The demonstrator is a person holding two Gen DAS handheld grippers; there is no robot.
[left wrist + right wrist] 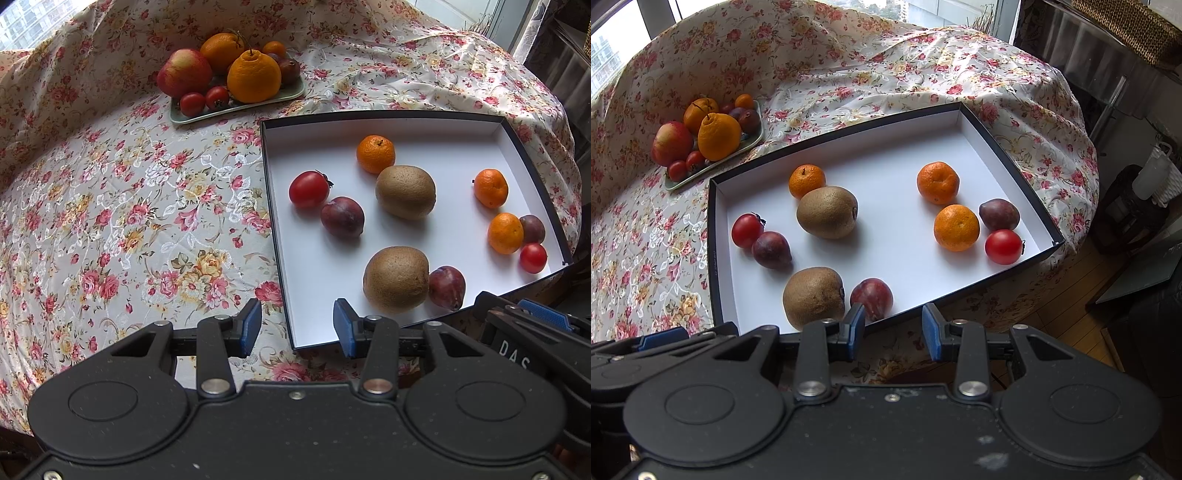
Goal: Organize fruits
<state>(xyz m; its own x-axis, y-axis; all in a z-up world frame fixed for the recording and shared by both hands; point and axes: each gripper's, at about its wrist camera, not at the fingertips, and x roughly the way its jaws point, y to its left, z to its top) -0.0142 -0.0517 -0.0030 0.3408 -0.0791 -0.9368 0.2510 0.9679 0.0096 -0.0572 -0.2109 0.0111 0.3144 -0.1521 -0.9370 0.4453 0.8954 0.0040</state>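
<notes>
Both tongs apart and empty, hanging side by side above the near edge of the box (718, 236), pointed steeply down. Left gripper (297, 326) astride the box's near-left corner: one pad over the cloth (110, 221), the other over the white floor. Right gripper (894, 328) over the near rim, further along.

Closest fruit: the near kiwi (813, 297), just ahead of the right tongs and slightly toward the left pad, touching a plum (871, 297) directly in front of that pad. Long axis of the kiwi roughly along the near rim, stem end toward the plum. From the left tongs, ahead and off to the right. Probably the right hand's pick, though either within reach; a grasp across the short width likely, and little room beside the plum.

Elsewhere in the box: a second kiwi (827, 212) mid-floor touching a tangerine (807, 181); a tomato (747, 230) against a plum (772, 249) near the left wall; toward the right wall, two tangerines (956, 228), a plum and a tomato (1003, 246) bunched close.

Kiwis matte, brown, finely fuzzy, egg-shaped. Tangerines dimpled, slightly flattened. Tomatoes glossy and taut, apt to roll. Plums dusky, smooth. Box shallow card, dark outside. Cloth satiny, floral, wrinkled. Beyond the far-left corner, a pale green tray (236, 109) heaped with bigger fruit.
</notes>
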